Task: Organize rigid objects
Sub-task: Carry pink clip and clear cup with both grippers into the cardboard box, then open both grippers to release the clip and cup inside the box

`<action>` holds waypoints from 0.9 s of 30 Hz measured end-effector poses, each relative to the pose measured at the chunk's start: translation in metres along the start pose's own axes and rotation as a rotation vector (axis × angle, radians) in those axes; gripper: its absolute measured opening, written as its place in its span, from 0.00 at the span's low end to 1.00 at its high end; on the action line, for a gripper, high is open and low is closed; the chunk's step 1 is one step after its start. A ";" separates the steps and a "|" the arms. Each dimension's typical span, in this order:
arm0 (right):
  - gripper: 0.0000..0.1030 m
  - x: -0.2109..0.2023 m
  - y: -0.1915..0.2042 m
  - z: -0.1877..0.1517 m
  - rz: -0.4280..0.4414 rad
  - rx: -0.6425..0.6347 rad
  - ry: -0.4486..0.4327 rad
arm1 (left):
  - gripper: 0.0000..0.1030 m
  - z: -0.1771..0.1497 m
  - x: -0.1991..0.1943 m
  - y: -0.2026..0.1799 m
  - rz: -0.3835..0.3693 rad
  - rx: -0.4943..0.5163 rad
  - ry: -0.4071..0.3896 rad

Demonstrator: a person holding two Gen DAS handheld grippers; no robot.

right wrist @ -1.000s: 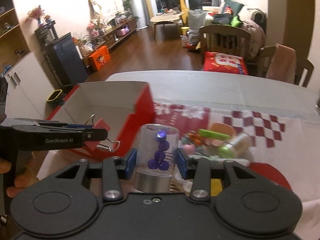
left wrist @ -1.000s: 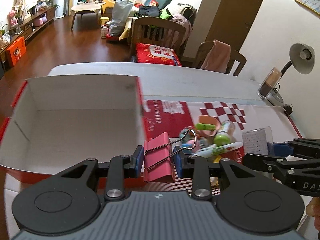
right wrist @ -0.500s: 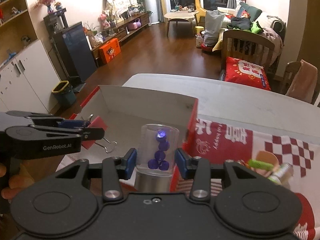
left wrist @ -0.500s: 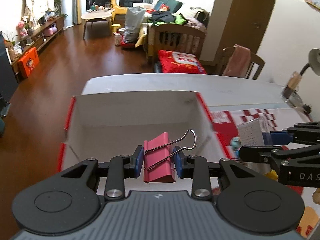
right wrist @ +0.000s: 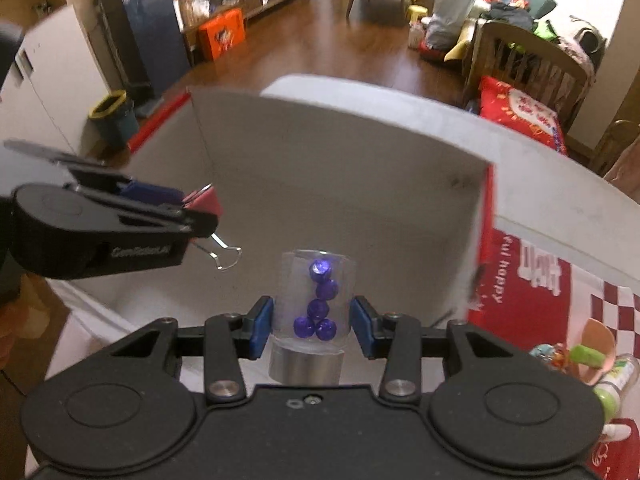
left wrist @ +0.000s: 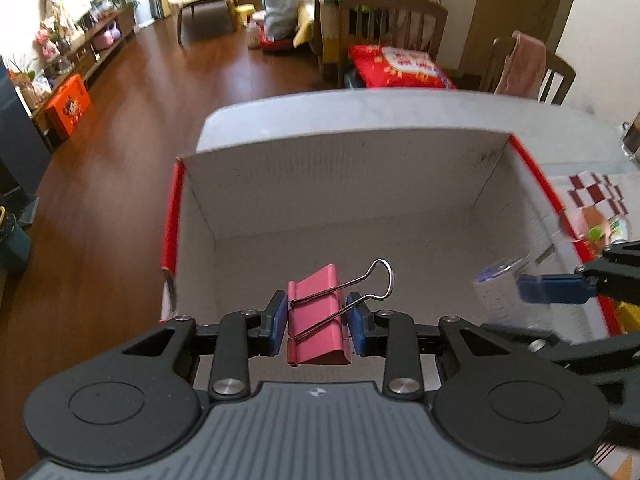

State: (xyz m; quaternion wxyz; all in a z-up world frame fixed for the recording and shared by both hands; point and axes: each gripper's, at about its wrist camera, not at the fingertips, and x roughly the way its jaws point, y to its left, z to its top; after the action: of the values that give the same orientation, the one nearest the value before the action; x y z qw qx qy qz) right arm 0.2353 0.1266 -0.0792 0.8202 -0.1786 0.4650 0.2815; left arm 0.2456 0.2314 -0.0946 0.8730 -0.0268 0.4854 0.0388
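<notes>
Both grippers now over the box (left wrist: 348, 184), left gripper (left wrist: 316, 326) pinching binder clip (left wrist: 320, 316), right gripper (right wrist: 312, 326) jar (right wrist: 310, 312).

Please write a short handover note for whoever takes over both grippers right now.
Left gripper: shut on the pink binder clip, over the open box.
Right gripper: shut on the clear jar of purple beads, also over the box.
Done: both items picked up and carried to the box, whose visible floor is bare.
Left: release both inside, then fetch the remaining small items on the red mat.
</notes>
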 end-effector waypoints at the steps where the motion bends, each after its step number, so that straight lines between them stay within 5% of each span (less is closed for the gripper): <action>1: 0.40 0.004 0.002 0.000 -0.004 0.002 0.010 | 0.31 0.001 0.005 0.000 0.003 0.004 0.009; 9: 0.38 0.029 0.004 0.002 -0.022 0.052 0.116 | 0.31 0.006 0.037 -0.001 -0.003 0.052 0.126; 22: 0.43 0.032 0.007 0.004 -0.032 0.071 0.153 | 0.31 0.011 0.055 0.004 -0.050 0.055 0.241; 27: 0.51 0.026 0.007 0.004 -0.018 0.074 0.132 | 0.58 0.012 0.050 -0.001 -0.045 0.062 0.207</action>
State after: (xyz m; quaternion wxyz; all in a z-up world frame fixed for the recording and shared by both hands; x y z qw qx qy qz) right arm 0.2439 0.1422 -0.0994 0.7963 -0.1707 0.5264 0.2442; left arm 0.2821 0.2330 -0.1312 0.8193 -0.0146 0.5732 0.0012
